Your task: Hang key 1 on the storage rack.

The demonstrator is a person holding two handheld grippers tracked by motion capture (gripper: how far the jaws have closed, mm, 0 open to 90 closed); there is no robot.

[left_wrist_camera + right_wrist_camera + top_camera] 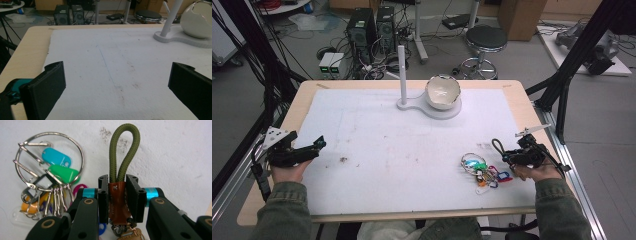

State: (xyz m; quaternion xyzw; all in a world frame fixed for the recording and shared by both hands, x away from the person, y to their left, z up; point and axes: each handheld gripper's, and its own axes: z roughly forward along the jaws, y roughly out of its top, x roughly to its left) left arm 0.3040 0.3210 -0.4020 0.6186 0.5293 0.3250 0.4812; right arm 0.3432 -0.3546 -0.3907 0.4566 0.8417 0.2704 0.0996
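My right gripper [118, 182] is shut on a brown leather tab [117, 200], from which an olive green cord loop [125, 145] rises between the jaws. In the high view that gripper [508, 156] rests low at the right of the white mat [412, 150], with the cord loop [497, 146] pointing left. A large metal key ring [80, 155] with turquoise [56, 157] and green [63, 173] tags and several clips lies beside it on the mat [479, 169]. At the mat's left edge my left gripper [319, 145] stands open, nothing between its jaws [116, 75].
A white stand with an upright post [402, 75] and a white bowl [442, 91] sits at the far middle of the mat; the bowl [197, 22] is ahead and to the right of the left gripper. A stool [486, 40] and computer towers [362, 30] stand beyond the table.
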